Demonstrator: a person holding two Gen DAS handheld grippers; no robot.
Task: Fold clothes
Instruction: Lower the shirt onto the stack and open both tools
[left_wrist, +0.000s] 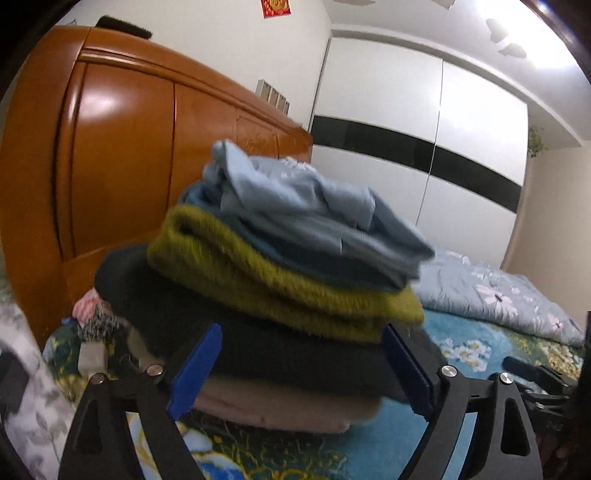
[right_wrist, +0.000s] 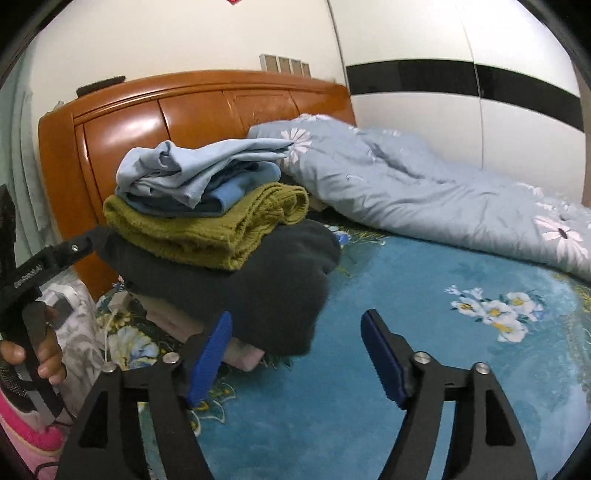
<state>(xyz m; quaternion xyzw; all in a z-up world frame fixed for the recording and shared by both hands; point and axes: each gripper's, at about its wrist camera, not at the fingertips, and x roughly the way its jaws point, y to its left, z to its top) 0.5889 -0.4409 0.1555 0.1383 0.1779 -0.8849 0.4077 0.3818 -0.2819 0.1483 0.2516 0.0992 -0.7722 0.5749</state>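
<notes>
Your stack (right_wrist: 221, 236) sits near the headboard (right_wrist: 207, 107) end of the bed (right_wrist: 424, 302), soft and slumping. Both grippers, left (left_wrist: 299, 373) and right (right_wrist: 295, 354), gape wide, holding nothing. Grip low, beneath the bottom pink layer (left_wrist: 280, 410).

Small white print on left gripper (right_wrist: 79, 245) arm, illegible, no other txt

clothes pile (right_wrist: 221, 229) blocking left, bare blue blanket (right_wrist: 406, 295) right, quilt (right_wrist: 424, 184) behind
</notes>
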